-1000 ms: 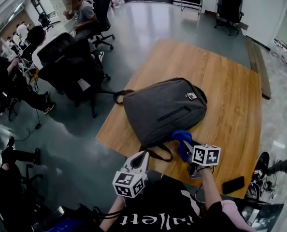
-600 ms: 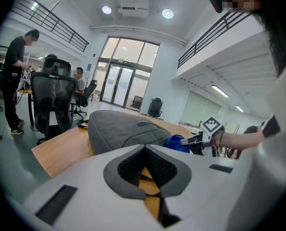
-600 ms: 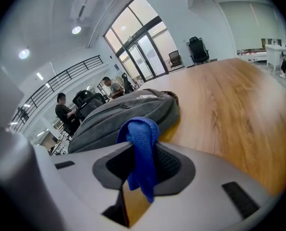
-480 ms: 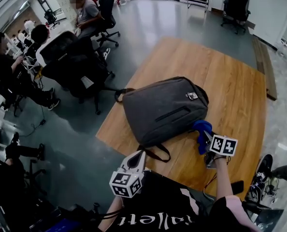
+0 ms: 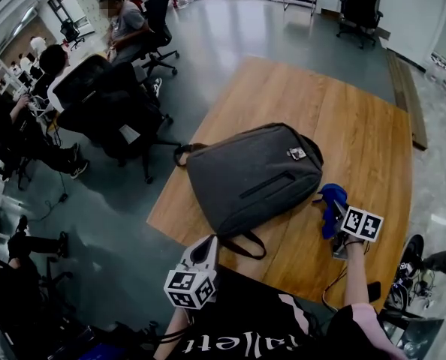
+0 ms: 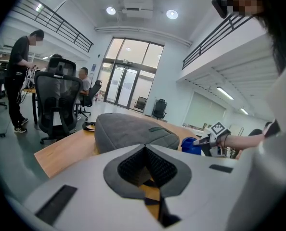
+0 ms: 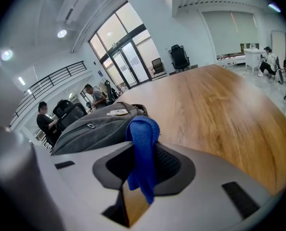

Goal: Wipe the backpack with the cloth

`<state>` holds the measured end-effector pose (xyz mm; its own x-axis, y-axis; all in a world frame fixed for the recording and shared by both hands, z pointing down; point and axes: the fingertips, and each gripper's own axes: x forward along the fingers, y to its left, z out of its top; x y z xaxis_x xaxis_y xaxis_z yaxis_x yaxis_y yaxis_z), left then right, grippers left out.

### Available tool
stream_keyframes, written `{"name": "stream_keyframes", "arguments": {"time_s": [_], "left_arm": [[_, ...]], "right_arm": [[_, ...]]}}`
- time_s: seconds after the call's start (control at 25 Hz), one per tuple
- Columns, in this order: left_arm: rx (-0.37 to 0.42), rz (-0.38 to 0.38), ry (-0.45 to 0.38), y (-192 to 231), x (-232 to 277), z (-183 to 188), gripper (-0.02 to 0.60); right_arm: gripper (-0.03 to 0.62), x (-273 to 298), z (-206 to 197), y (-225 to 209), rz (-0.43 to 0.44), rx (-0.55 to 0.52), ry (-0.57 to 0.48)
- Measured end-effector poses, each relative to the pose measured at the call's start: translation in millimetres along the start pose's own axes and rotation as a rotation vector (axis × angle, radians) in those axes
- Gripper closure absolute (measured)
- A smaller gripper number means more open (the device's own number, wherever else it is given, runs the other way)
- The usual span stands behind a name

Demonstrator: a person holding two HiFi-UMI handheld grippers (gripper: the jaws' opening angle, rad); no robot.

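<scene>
While the grey backpack (image 5: 253,177) lies flat by the table's (image 5: 358,126) near-left corner, long axis roughly along the near edge, handle end toward the left edge, right gripper (image 5: 334,214) clamped on blue cloth (image 7: 143,129) just beside its right end, left gripper (image 6: 144,148) jaws together, empty.

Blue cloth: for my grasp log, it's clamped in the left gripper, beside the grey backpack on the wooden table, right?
No. The blue cloth is clamped in the right gripper, not the left, as the right gripper view shows; it is beside the grey backpack on the wooden table.
</scene>
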<state>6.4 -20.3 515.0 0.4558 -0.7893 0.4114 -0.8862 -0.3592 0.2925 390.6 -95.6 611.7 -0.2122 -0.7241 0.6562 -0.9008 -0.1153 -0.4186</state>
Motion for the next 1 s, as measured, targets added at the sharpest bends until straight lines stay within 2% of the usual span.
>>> {"name": "stream_keyframes", "arguments": {"time_s": [0.32, 0.64, 1.0], "left_arm": [[-0.001, 0.002, -0.018, 49.7, 18.3, 31.1, 0.583], [-0.022, 0.014, -0.002, 108.7, 42.0, 49.7, 0.583], [-0.037, -0.005, 0.042, 151.4, 74.2, 55.4, 0.583]], "right_arm": [[0.490, 25.2, 12.2, 1.1, -0.043, -0.068, 0.058], [0.490, 71.0, 65.3, -1.6, -0.102, -0.126, 0.096], [0.490, 131.4, 125.3, 17.5, -0.122, -0.268, 0.162]]}}
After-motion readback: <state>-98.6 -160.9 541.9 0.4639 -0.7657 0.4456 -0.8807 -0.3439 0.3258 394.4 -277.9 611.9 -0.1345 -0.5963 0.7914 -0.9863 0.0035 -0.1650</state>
